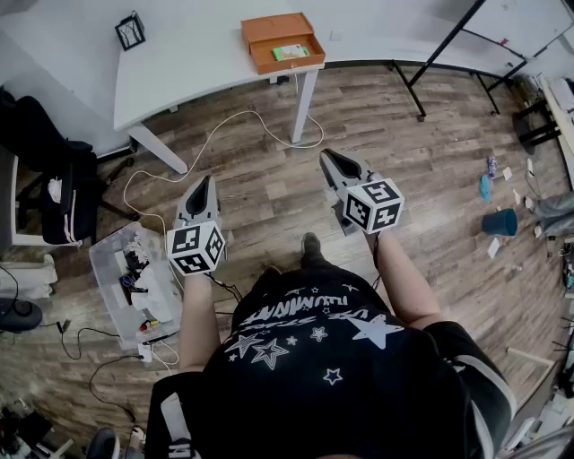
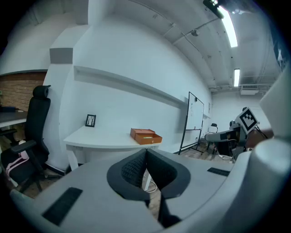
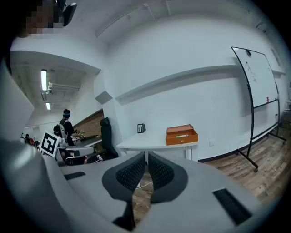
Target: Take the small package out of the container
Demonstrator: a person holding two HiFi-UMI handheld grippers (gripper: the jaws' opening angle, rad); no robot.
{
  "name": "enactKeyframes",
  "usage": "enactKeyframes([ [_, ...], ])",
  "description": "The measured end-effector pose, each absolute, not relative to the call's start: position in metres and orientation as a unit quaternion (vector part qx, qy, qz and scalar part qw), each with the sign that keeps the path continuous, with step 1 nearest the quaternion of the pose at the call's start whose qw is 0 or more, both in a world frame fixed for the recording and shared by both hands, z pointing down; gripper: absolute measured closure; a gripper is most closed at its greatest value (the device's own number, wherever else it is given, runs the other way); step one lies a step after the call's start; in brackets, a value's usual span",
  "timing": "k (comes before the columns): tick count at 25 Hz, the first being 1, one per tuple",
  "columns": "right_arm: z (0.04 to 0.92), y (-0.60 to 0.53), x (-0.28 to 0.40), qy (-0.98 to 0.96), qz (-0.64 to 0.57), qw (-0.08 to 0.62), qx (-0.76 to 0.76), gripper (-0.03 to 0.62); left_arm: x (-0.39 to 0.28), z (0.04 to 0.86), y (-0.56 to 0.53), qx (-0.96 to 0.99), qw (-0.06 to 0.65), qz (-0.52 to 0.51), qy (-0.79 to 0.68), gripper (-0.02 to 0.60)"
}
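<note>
left tongs (image 1: pixel 209 179) and right tongs (image 1: pixel 326 154) shut, empty; packet (image 1: pixel 291 52) in box (image 1: pixel 289 65) likely light, flat, slippery: pinch at an edge.

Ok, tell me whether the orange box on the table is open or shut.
Open: the box has its lid flipped back, and a small package shows inside.

The head view looks steeply down from overhead onto the wood floor (image 1: pixel 430 179), with the white table (image 1: pixel 179 72) far off at its top edge. Both gripper views sit low and face level along their jaws toward that table, well apart from it. All three views share the table and its orange box (image 1: pixel 282 42).
</note>
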State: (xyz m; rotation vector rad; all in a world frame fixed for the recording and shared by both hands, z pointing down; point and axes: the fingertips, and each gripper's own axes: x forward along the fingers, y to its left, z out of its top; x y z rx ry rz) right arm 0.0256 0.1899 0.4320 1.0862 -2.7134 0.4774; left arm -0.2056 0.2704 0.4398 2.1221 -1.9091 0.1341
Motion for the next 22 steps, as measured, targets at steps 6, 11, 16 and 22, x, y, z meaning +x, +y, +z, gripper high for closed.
enactKeyframes([
  [6,0.437,0.2,0.018,-0.91,0.169,0.094,0.366,0.539,-0.219,0.442,0.279,0.733,0.147,0.047,-0.663,0.563],
  [11,0.438,0.215,0.003,-0.912,0.164,0.098,0.362,0.539,-0.22,0.44,0.296,0.74,0.146,0.049,-0.655,0.563],
  [16,0.439,0.226,0.002,-0.907,0.175,0.072,0.376,0.539,-0.216,0.446,0.314,0.75,0.166,0.037,-0.639,0.563],
  [22,0.451,0.219,0.01,-0.902,0.187,0.072,0.383,0.537,-0.216,0.448,0.305,0.749,0.163,0.037,-0.641,0.562],
])
